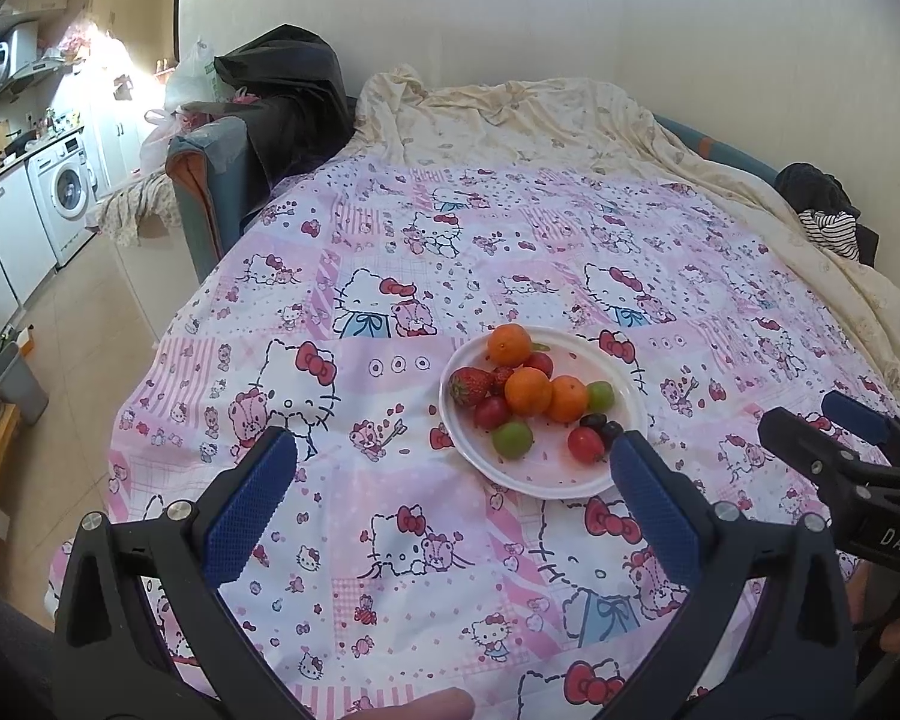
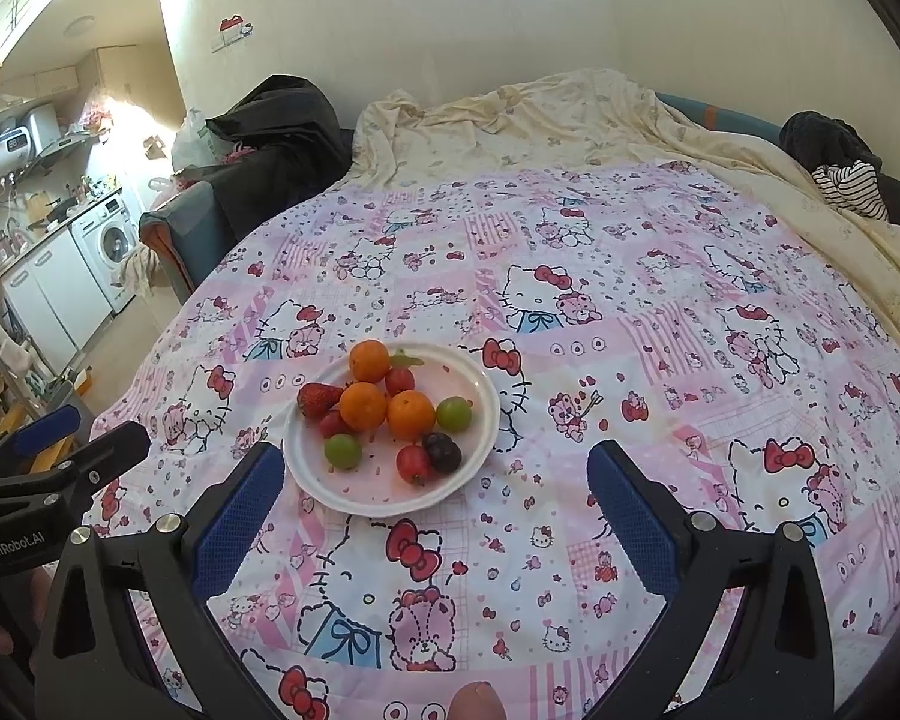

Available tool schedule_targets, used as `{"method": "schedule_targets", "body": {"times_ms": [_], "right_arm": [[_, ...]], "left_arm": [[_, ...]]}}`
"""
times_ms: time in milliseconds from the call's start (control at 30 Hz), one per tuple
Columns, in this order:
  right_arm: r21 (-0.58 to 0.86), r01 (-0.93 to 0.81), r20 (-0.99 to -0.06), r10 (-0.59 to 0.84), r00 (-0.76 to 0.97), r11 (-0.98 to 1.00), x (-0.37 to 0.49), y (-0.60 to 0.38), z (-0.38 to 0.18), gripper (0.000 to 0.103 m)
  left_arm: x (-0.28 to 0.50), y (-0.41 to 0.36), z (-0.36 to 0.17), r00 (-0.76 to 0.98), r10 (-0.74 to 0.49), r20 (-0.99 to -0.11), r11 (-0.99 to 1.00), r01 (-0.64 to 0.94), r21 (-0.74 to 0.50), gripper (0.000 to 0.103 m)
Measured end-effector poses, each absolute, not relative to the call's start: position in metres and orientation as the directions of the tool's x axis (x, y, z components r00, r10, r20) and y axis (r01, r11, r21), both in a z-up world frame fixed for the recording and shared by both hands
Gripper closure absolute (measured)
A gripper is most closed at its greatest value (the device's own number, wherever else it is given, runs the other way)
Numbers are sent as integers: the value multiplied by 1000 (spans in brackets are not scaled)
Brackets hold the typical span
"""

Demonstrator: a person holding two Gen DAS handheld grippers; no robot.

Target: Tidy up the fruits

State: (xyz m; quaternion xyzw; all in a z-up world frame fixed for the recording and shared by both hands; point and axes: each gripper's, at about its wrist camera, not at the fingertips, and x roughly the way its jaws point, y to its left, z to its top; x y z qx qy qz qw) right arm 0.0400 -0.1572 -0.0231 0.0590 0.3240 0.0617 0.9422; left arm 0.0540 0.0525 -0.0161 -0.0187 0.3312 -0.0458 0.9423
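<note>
White plate (image 2: 480, 414) sits on the bed, on the pink cartoon-cat bedspread (image 2: 660, 360), with all the fruit piled on it: three oranges (image 2: 363, 406), a strawberry (image 2: 317, 399), two green grapes (image 2: 342, 450), small red fruits (image 2: 413, 462) and a dark grape (image 2: 443, 451). The pieces touch or crowd each other toward the plate's middle and far side; the near part of the plate is bare. No second dish or sorting spot shows in either view.

In the right wrist view the plate lies ahead and to the left of the right gripper (image 2: 435, 507), its near rim just beside the left finger (image 2: 234, 525). In the left wrist view the same plate (image 1: 570, 483) lies ahead and to the right of the left gripper (image 1: 453, 504), its near rim touching the line of that gripper's right finger (image 1: 654, 501). So the plate sits between the two grippers, neither centred on it.

Both sets of fingers are spread wide and hold nothing.

Judgement: the nearest loose pieces are the red fruit and dark grape at the near right of the pile; the right gripper looks slightly better placed, needing a short shift leftward.
</note>
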Motion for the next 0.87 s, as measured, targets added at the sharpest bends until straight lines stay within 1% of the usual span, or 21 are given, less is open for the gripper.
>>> {"method": "schedule_targets", "body": {"times_ms": [267, 867], "right_arm": [[139, -86, -606, 154, 780, 986, 39, -153, -24, 0], [171, -71, -611, 162, 775, 983, 41, -157, -26, 0]], "left_arm": [[53, 53, -16, 777, -96, -622, 995, 70, -67, 0], [53, 54, -19, 775, -88, -626, 996, 63, -62, 0]]}}
